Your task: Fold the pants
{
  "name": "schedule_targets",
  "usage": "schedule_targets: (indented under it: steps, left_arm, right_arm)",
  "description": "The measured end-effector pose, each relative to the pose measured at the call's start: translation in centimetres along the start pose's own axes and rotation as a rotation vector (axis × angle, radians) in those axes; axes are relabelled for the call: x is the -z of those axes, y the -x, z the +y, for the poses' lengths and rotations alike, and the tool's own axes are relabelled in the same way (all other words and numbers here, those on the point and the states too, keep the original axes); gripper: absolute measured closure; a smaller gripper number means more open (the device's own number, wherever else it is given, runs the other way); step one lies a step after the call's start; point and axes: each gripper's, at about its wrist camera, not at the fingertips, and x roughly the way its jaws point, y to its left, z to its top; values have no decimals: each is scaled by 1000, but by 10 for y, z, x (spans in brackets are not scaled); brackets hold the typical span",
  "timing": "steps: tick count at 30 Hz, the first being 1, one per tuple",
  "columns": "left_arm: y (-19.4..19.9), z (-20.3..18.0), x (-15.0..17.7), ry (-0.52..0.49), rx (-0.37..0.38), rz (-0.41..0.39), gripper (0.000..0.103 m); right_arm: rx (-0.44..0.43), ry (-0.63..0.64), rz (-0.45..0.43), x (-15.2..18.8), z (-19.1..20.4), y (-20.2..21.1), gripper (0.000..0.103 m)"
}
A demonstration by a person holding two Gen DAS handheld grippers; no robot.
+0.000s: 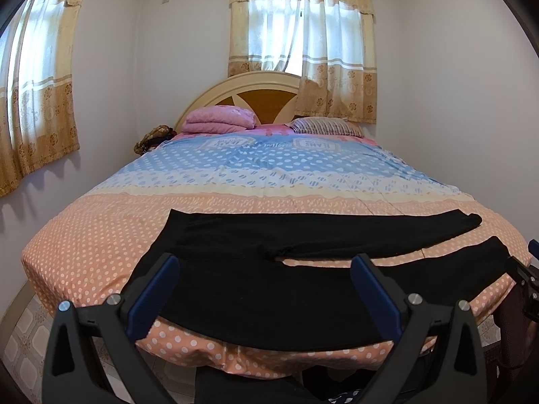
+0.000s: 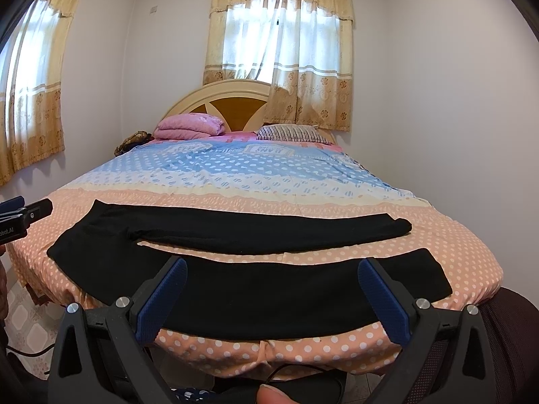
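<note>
Black pants [image 1: 269, 289] lie flat across the foot of the bed, waist to the left, both legs stretching right with a narrow gap between them. My left gripper [image 1: 266, 269] hovers open over the waist and upper near leg, nothing between its blue pads. The right wrist view shows the same pants [image 2: 256, 289] with my right gripper [image 2: 273, 271] open above the near leg. The far leg [image 2: 269, 232] runs behind it. The other gripper's body shows at each view's edge.
The bed has a spotted pink and blue sheet [image 1: 101, 235]. A folded pink blanket [image 1: 219, 119] and striped pillow [image 1: 323, 126] lie by the headboard. Curtained windows sit behind and left. Tiled floor [image 1: 27, 336] is below, and a fingertip [image 2: 273, 395] shows at bottom.
</note>
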Motion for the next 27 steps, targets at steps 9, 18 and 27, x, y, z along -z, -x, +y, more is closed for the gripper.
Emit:
schedule_targets:
  steps: [9,18,27]
  left_arm:
    - [-1,1,0,0,-1,1,0]
    - [-3,4,1,4,-3,3,0]
    - [-3,4,2,3,-3,4,0]
  right_arm:
    - [1,1,0,0,1,0,1]
    - [2,0,4,2,1,-2,1]
    - [1,2,7,2,1,-3,1]
